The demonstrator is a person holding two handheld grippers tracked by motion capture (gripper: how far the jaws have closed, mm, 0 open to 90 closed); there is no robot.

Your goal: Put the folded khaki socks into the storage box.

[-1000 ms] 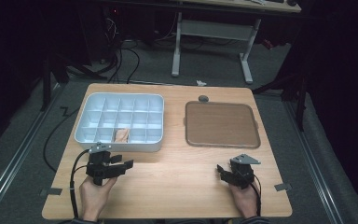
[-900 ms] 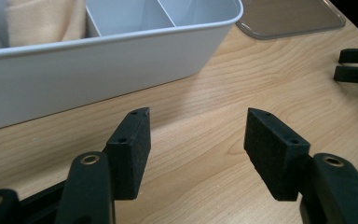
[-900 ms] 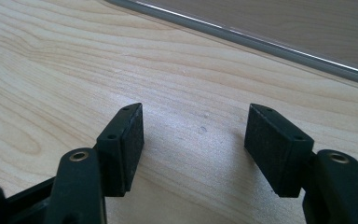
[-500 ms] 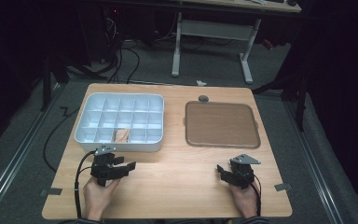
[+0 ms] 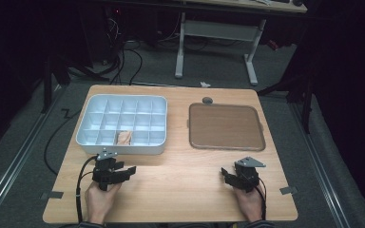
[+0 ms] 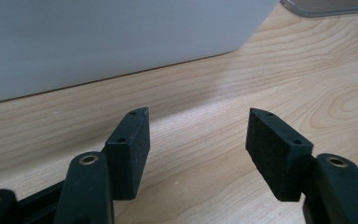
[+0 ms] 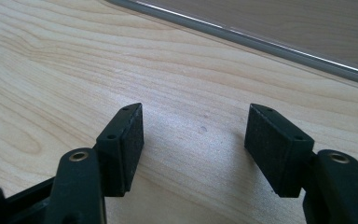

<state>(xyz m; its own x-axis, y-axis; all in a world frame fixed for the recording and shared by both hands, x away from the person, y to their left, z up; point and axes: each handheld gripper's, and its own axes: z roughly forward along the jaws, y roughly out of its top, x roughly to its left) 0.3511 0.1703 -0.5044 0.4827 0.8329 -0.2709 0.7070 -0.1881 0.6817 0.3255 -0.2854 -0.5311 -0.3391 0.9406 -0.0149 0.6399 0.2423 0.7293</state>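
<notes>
Both the left tongs [image 6: 198, 140] and right tongs [image 7: 196, 140] gape wide and empty above the bare worktop [image 5: 180, 185], no writing visible.

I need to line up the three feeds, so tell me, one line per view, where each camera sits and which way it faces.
High view: above the person's side, looking forward and down on the light wooden table; both forearms, left gripper, right gripper.
Left gripper view: rides the left gripper, low, facing the white plastic compartment box.
Right gripper view: rides the right gripper, facing the flat brown tray.
Shared: both gripper views show open black jaws over bare wood.
</notes>
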